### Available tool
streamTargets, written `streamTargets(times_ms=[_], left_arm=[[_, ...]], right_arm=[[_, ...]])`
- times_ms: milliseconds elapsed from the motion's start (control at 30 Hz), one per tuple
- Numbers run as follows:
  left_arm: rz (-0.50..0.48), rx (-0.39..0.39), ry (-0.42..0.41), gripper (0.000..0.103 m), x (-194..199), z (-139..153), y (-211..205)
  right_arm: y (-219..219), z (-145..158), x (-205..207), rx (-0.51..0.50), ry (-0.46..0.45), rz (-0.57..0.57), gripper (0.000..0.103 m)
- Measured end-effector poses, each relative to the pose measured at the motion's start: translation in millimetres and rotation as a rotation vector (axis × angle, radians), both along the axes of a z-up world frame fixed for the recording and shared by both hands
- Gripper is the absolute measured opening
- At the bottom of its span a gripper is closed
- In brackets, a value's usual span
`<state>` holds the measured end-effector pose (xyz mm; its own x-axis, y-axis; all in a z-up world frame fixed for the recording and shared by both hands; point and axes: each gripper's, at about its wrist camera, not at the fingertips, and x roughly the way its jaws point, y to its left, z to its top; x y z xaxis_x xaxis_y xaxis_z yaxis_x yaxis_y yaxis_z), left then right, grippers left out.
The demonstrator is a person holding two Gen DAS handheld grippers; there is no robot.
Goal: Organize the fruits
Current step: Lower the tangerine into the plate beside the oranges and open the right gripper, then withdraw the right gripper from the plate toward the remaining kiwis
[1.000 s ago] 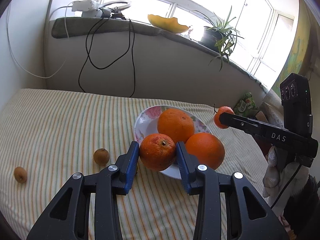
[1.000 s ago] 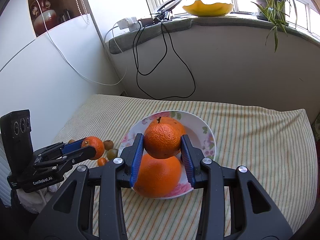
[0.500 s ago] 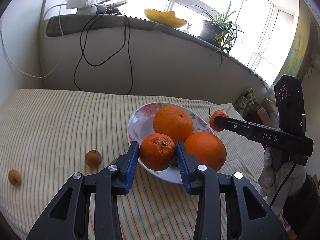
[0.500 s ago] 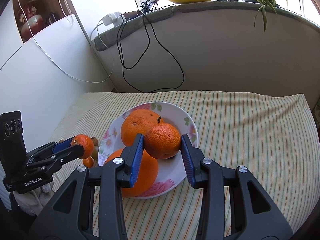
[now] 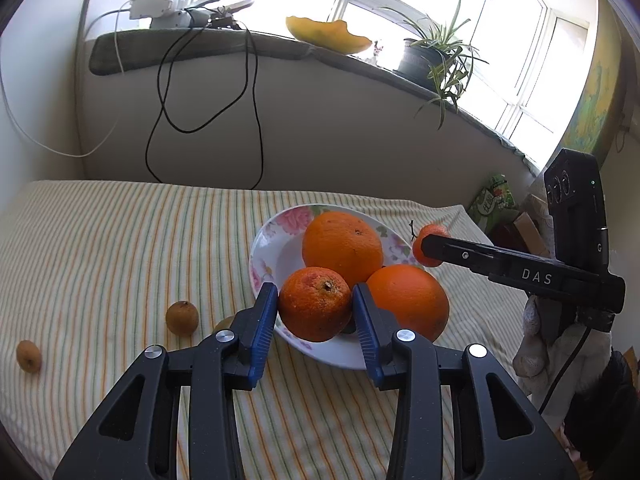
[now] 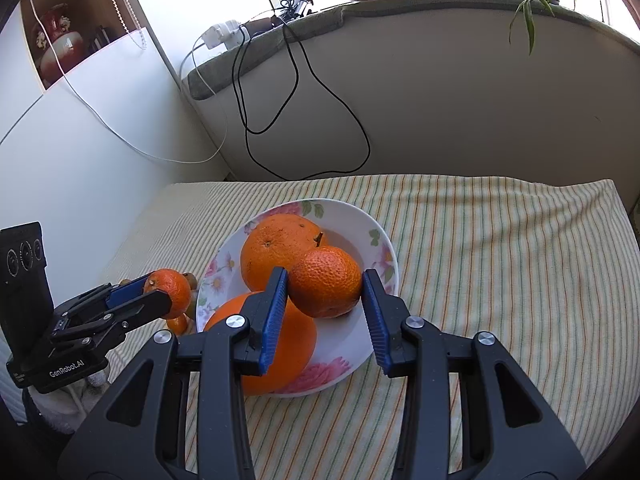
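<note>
- Left gripper [image 5: 315, 312]: jaws partway closed, blue pads pressed on both sides of a reddish orange [image 5: 315, 309]. It sits at the near-left rim of the plate [image 5: 264, 248]; contact with the rim can't be judged.
- Right gripper [image 6: 325, 288]: same opening, pads clamped on a mandarin [image 6: 325, 282] with a short stem on top. It's over the plate's right half, next to the 2 big oranges; can't tell whether it touches the plate floor.
- In the left view the right gripper [image 5: 426, 246] comes in from the right, its mandarin at the plate's far-right edge.
- In the right view the left gripper [image 6: 162, 294] comes in from the left, its orange just outside the plate's left rim.
- Plate: white, floral, on a striped cloth [image 5: 100, 240]. 2 big oranges in it: back orange [image 5: 342, 248], front orange [image 5: 408, 306], touching each other.
- 2 small brown fruits on the cloth left of the plate: near one [image 5: 182, 317], far one [image 5: 29, 356] well apart by the left edge. A 3rd is mostly hidden behind the left jaw.
- Background: windowsill with a plant [image 5: 436, 56], a yellow dish [image 5: 328, 36], cables [image 5: 208, 80] hanging down the wall.
</note>
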<state>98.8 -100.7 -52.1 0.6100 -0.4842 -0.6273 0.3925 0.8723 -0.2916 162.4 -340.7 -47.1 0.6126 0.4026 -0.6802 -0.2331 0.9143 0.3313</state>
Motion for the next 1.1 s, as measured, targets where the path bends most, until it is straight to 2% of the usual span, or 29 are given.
streamTargets(times_ms=[33, 67, 133, 333, 500, 567, 633, 1100], left_arm=[[0.0, -0.002, -0.002, 0.045, -0.2, 0.4, 0.4], [0.005, -0.002, -0.007, 0.048, -0.8, 1.2, 0.7], [0.007, -0.004, -0.012, 0.05, -1.3, 2.9, 1.8], [0.02, 0.003, -0.026, 0.063, -2.7, 4.8, 2.5], [0.023, 0.01, -0.029, 0.065, -4.2, 4.3, 3.1], [0.027, 0.012, -0.032, 0.067, -4.4, 5.0, 3.2], [0.032, 0.017, -0.037, 0.07, -5.8, 6.0, 4.2], [0.073, 0.059, -0.064, 0.072, -15.2, 12.9, 10.7]], right_arm=[[-0.1, -0.1, 0.1, 0.0, 0.001, -0.002, 0.041], [-0.4, 0.2, -0.2, 0.003, -0.002, -0.005, 0.052], [-1.6, 2.2, -2.2, 0.004, -0.017, -0.017, 0.066], [-1.0, 8.1, -4.7, 0.006, -0.031, -0.017, 0.07], [0.0, 9.2, -7.3, 0.01, -0.033, -0.014, 0.072], [-0.2, 10.7, -8.6, 0.012, -0.041, -0.018, 0.08], [-1.0, 12.8, -10.0, 0.014, -0.048, -0.02, 0.081], [9.7, 29.0, -23.4, -0.001, -0.083, -0.007, 0.081]])
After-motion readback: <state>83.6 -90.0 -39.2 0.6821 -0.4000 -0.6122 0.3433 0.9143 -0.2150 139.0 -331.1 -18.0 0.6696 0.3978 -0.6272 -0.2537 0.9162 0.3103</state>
